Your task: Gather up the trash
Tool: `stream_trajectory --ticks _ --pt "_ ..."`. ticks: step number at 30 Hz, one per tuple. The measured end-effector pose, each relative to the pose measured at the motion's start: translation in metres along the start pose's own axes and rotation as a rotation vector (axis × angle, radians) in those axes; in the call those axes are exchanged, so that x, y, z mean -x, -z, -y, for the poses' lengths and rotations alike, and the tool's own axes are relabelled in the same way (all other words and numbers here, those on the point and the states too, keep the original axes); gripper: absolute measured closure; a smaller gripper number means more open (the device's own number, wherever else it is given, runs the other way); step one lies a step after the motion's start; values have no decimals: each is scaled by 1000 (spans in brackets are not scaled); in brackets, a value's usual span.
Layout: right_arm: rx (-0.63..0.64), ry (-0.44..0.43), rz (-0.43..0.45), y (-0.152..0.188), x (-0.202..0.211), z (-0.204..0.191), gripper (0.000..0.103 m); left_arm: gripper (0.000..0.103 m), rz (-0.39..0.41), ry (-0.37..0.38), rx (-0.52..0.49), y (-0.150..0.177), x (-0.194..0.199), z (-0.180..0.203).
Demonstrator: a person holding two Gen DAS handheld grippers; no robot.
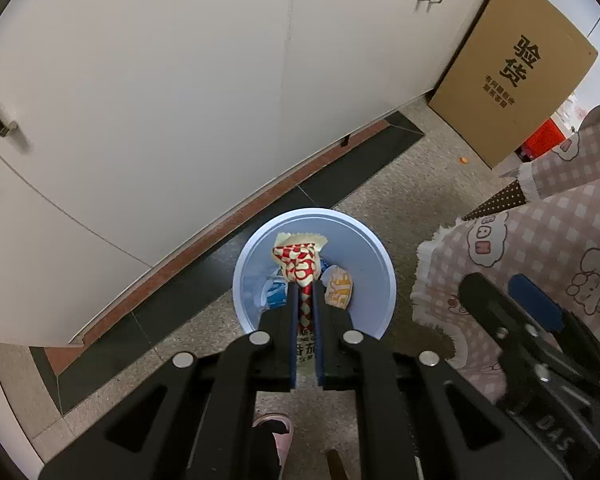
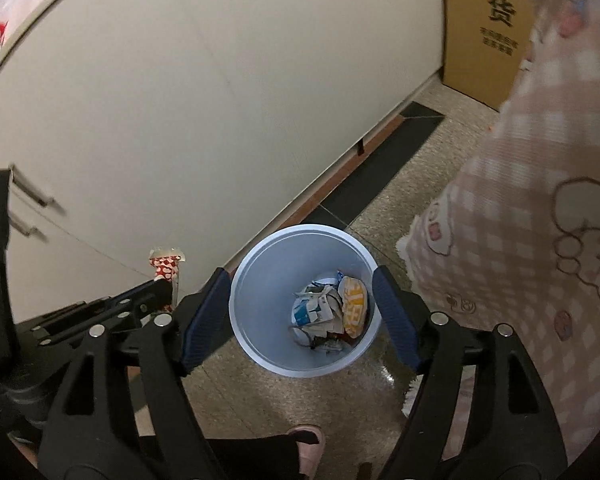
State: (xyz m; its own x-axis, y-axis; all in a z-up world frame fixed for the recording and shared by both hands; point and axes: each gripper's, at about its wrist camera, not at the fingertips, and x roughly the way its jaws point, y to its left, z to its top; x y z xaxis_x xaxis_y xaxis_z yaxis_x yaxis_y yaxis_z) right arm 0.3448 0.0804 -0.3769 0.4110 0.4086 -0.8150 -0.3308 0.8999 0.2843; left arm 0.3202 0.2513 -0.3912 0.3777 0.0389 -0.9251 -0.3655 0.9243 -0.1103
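A light blue trash bin [image 1: 374, 264] stands on the floor by the white cabinets and also shows in the right wrist view [image 2: 260, 280]. It holds a yellow packet [image 2: 354, 304] and crumpled blue-white paper [image 2: 310, 312]. My left gripper [image 1: 306, 284] is shut on a red-and-cream patterned snack wrapper [image 1: 298, 264] and holds it above the bin's mouth. The wrapper [image 2: 166, 264] shows to the left of the bin in the right wrist view. My right gripper [image 2: 300, 312] is open and empty, its blue pads [image 2: 204, 316] spread either side of the bin, above it.
White cabinet doors [image 1: 160, 100] run along the back with a dark floor strip [image 1: 340, 184] at their base. A brown cardboard box [image 1: 512, 68] leans at the right. A pink checked cloth [image 2: 520, 240] hangs at the right. My pink slipper [image 2: 308, 448] is near the bin.
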Motion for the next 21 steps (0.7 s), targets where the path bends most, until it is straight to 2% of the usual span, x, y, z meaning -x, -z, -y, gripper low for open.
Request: stream_trajectory --ticks 11,12,13,14,15,16,21 --pt "-49 -22 59 -3 27 12 29 93 -3 35 -20 -16 8 20" --pt "-52 -23 60 -3 29 13 29 84 -6 39 -27 -17 9 21" --pt "-54 -23 63 -2 31 13 28 67 -11 40 -30 -17 10 22" --pt "-59 -19 67 -2 33 14 28 57 -13 35 -27 -17 11 21" --pt "-64 -20 70 -2 35 15 28 43 -9 35 -22 -17 13 20" --pt "-68 -21 69 -2 36 15 28 39 1 37 -12 -17 15 18" --pt "-77 -29 71 -1 45 14 28 39 3 33 23 -11 31 8"
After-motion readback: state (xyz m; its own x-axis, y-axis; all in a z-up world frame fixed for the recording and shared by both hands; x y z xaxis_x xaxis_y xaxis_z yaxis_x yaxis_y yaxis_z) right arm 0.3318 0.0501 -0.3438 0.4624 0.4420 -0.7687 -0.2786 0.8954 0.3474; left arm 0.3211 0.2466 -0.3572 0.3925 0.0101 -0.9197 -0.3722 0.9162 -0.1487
